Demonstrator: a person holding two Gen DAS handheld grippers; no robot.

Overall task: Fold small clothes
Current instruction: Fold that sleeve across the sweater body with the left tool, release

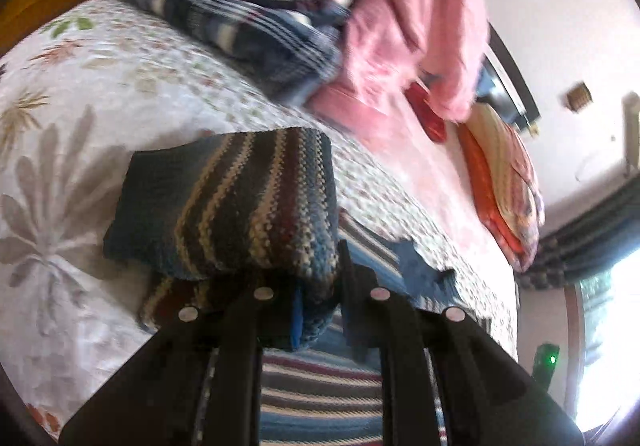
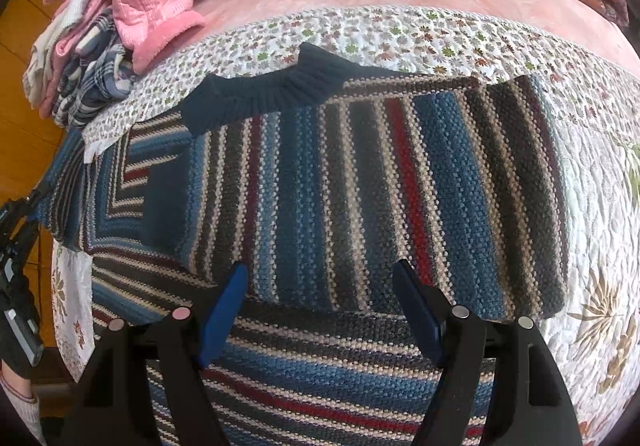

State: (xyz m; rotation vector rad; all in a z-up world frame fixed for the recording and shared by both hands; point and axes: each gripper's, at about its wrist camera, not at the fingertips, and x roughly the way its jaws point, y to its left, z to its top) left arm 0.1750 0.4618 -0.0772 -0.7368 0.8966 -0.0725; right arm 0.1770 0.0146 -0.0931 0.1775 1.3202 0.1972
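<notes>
left claw (image 1: 320,286) tilted, seemingly clamped on the sweater (image 1: 228,201) sleeve – right claw (image 2: 320,310) hovers, fingers apart, above it.

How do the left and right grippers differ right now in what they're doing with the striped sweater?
The left gripper is shut on a fold of the striped sweater, lifting it; the right gripper is open and holds nothing. The left one's fingers sit close together around knit, the right one's spread wide above the flat sweater. Both have blue pads and point at the same sweater.
</notes>
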